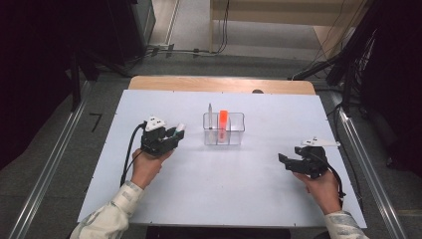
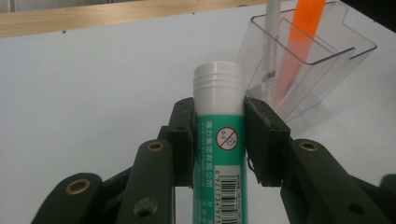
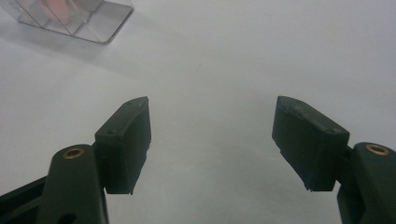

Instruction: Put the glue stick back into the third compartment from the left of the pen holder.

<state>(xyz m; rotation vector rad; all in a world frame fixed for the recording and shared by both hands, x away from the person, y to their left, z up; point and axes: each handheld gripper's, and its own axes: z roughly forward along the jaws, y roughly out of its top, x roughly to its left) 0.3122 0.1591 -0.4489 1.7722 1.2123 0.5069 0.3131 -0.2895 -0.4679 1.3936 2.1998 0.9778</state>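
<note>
- Your left tool (image 2: 218,135) grips the glue stick (image 2: 219,154), just left of the clear organizer (image 1: 224,129).
- Organizer holds an orange marker (image 1: 223,119) and a white pen (image 1: 210,115), upright.
- Your right tool (image 3: 212,140) stands open, holding nothing, over the table (image 1: 239,184).

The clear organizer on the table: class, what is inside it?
Inside the clear organizer stand an orange marker and a slim white pen. Their lower ends blur behind the dividers.

One glue stick (image 2: 219,140), upper centre-left of the high view. One clear organiser (image 1: 224,130) at centre, with one orange marker (image 1: 223,119) and one grey pen (image 1: 210,115). Two grippers: left gripper (image 1: 171,135), right gripper (image 1: 286,162). One table (image 1: 224,189).
</note>
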